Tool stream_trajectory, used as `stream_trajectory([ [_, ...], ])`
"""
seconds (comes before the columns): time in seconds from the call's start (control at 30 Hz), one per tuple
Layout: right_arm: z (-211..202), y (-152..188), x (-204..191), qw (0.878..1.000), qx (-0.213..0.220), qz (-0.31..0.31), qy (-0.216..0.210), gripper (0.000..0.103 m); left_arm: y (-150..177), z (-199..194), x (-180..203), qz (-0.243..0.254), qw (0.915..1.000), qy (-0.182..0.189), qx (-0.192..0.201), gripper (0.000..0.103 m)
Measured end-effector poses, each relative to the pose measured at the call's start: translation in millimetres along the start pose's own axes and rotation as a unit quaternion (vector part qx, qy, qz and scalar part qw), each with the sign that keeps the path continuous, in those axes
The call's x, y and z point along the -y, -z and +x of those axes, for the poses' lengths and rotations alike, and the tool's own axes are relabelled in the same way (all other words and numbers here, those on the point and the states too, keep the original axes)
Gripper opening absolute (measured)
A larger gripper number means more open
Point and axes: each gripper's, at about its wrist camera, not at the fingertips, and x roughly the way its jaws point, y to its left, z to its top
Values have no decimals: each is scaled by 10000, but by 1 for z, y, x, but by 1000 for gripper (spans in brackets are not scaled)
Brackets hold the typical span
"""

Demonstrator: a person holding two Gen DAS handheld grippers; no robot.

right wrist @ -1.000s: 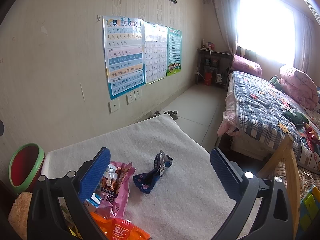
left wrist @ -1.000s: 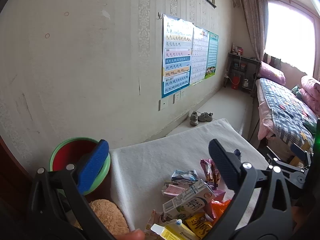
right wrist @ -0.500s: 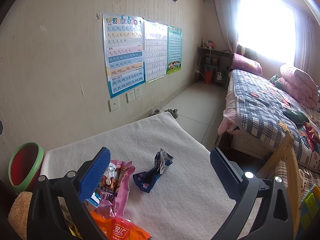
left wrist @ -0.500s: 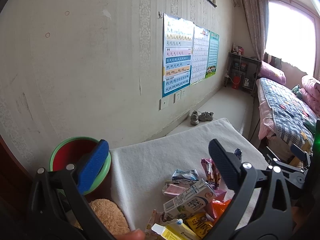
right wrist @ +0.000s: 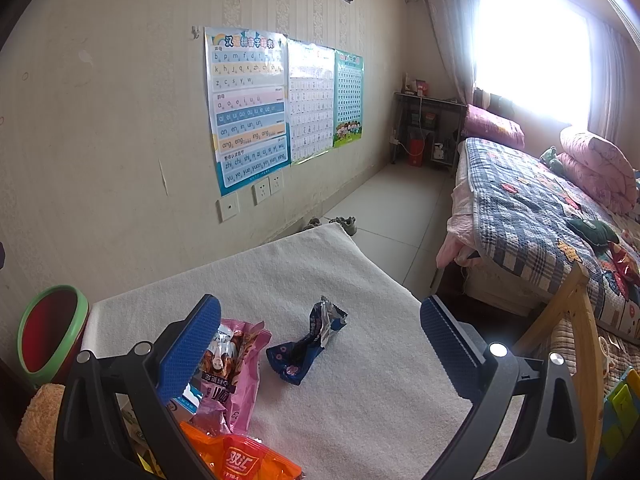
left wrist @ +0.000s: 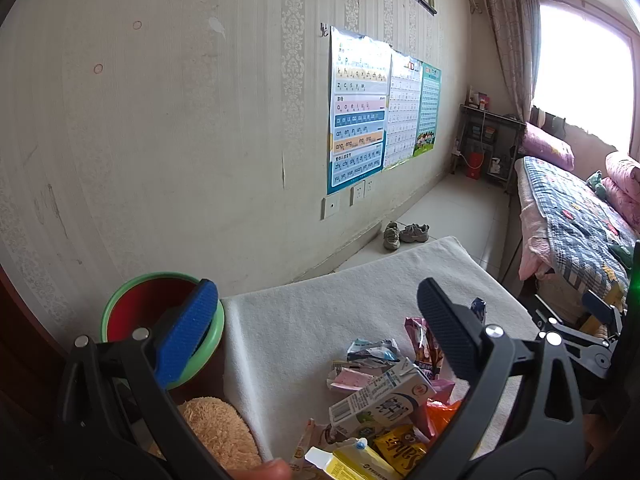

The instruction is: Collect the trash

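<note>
A heap of trash lies on a white towel-covered table (left wrist: 304,320): a white milk carton (left wrist: 382,402), crumpled small wrappers (left wrist: 368,360), a yellow packet (left wrist: 400,448) and an orange bag (right wrist: 240,460). A pink snack bag (right wrist: 234,368) and a twisted blue wrapper (right wrist: 308,344) lie apart on the towel (right wrist: 360,380). A red bin with a green rim (left wrist: 148,312) stands at the table's left end. My left gripper (left wrist: 318,322) hovers open over the heap. My right gripper (right wrist: 320,334) is open above the blue wrapper. Neither holds anything.
A tan plush thing (left wrist: 220,432) sits by the bin. Behind the table are a papered wall with posters (right wrist: 248,108), a pair of shoes (left wrist: 404,234) on the tiled floor and a bed (right wrist: 540,216) at right. A wooden frame (right wrist: 576,320) stands near the table's right edge.
</note>
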Motion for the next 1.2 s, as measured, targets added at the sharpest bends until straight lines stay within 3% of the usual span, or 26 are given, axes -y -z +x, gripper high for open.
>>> stream_trajectory([
  [1.03,0,1,-2,10000,-48,-25,-10,96,0,-1,-3,62,9999,-150,42,98],
  [1.2,-3,1,-4,9962,-700,-98,-509,96,1,-1,-4,216,9995,-226,9,98],
])
